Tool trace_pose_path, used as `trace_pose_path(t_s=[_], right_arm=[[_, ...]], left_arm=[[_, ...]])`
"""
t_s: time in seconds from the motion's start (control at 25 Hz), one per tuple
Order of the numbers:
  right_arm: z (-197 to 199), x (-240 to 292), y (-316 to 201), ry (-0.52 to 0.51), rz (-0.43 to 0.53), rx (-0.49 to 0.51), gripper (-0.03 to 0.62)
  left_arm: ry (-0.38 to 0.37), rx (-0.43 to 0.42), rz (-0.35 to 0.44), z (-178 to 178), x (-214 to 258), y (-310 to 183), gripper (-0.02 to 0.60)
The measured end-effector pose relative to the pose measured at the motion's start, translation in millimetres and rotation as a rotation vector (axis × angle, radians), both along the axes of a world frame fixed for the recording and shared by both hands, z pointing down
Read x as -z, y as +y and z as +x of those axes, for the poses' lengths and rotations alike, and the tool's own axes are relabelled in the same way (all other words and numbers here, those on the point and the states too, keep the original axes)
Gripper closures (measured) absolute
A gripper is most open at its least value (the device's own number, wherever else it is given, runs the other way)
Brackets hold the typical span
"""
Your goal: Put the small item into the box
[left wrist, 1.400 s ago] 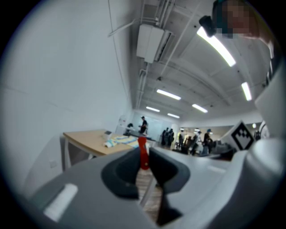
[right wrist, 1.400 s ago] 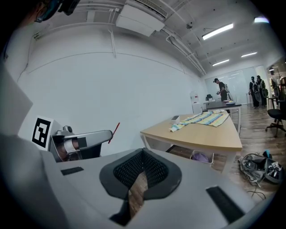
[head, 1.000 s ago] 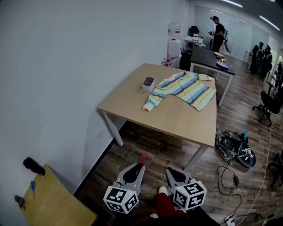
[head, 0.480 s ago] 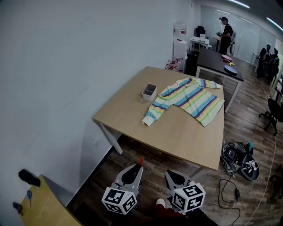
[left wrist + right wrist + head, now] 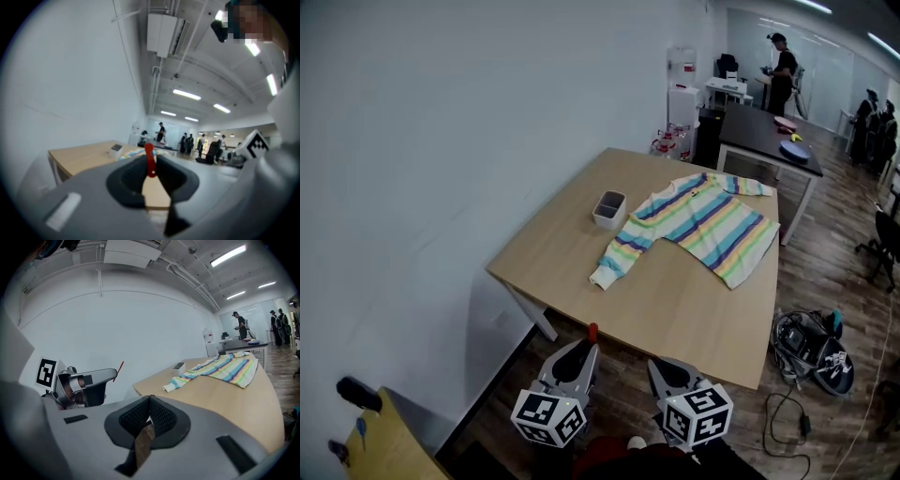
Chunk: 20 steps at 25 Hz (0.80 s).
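A small open-topped grey box [image 5: 609, 208] stands on the wooden table [image 5: 675, 300], beside the sleeve of a striped sweater [image 5: 703, 225]. My left gripper [image 5: 586, 345] hangs low before the table's near edge, shut on a thin red item [image 5: 592, 331] that pokes out past its tips. In the left gripper view the red item [image 5: 150, 161] stands upright between the closed jaws, with the box [image 5: 115, 148] far off. My right gripper [image 5: 659, 367] is beside the left one, shut with nothing in it. The right gripper view shows the box [image 5: 178, 367] and the red item [image 5: 120, 367].
A white wall runs along the left. A black table [image 5: 769, 131] and several people [image 5: 783, 70] are at the back of the room. Cables and a bag [image 5: 811, 342] lie on the floor at right. A yellow board [image 5: 380, 450] sits lower left.
The table has slid nearer and lower in the head view as the person approaches. Both grippers stay shut, and the red item remains in the left one.
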State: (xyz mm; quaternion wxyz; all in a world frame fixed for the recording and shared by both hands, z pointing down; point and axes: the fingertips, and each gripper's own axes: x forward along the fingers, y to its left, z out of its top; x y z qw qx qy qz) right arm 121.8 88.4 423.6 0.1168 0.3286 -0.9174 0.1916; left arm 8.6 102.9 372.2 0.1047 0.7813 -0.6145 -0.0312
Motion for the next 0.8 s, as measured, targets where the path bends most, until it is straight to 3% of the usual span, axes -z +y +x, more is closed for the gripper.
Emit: trace_pose_path(t_s=[0.52,0.8], right_arm=[[8,-3,-58,-0.038,-0.033,-0.041,0.586],[-10,-5,-93,-0.034,-0.027,-0.046,0.586]], left_arm=[[-0.039,-0.009,-0.019,0,7,-66,0.522],[-0.039,-0.029,-0.012,-14,4,-110,0.522]])
